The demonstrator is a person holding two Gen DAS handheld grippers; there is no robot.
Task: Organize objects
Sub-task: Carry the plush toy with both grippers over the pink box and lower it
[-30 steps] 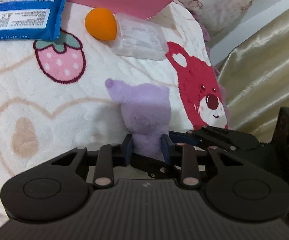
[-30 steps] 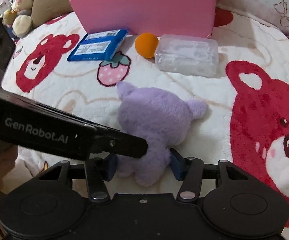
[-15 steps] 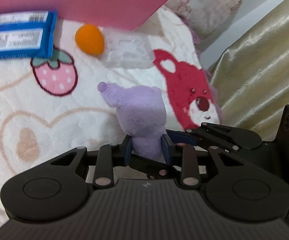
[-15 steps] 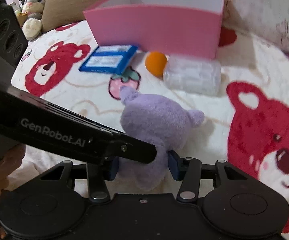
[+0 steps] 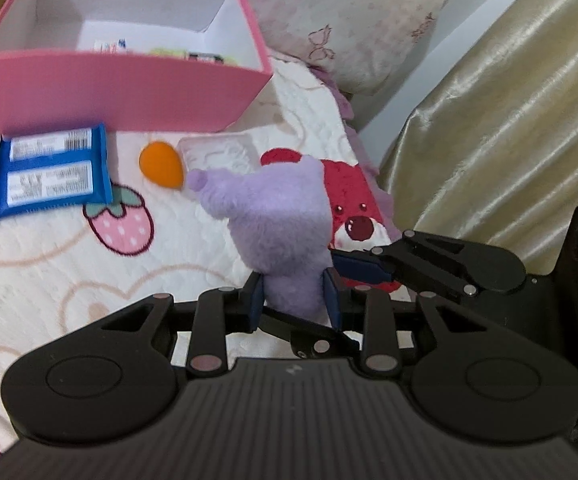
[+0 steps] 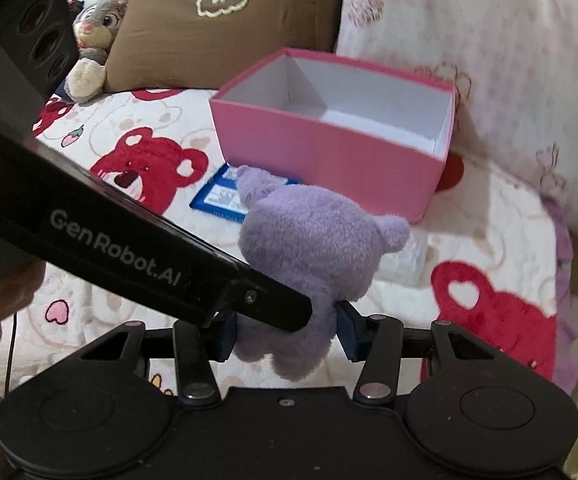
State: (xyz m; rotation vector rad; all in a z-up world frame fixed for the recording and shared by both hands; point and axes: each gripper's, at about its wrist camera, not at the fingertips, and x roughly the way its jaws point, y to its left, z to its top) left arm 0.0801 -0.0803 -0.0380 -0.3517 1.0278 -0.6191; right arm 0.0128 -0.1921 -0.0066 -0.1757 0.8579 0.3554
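Both grippers hold one purple plush toy (image 5: 277, 220) above the bed. My left gripper (image 5: 294, 300) is shut on its lower part. My right gripper (image 6: 285, 334) is shut on it from the other side, where the toy (image 6: 313, 248) hangs clear of the blanket. An open pink box (image 5: 125, 92) stands beyond it, with a few small items on its floor; it also shows in the right wrist view (image 6: 329, 148). A blue wipes pack (image 5: 49, 172), an orange ball (image 5: 161, 164) and a clear plastic case (image 5: 217, 156) lie in front of the box.
A white blanket (image 5: 49, 264) printed with red bears and strawberries covers the bed. A brown pillow (image 6: 217, 20) and a grey bunny plush (image 6: 93, 36) sit at the back left. A floral pillow (image 6: 489, 60) is behind the box. A gold curtain (image 5: 509, 100) hangs on the right.
Both grippers have lifted the purple plush off the blanket and raised it. The views now look down into the pink box.
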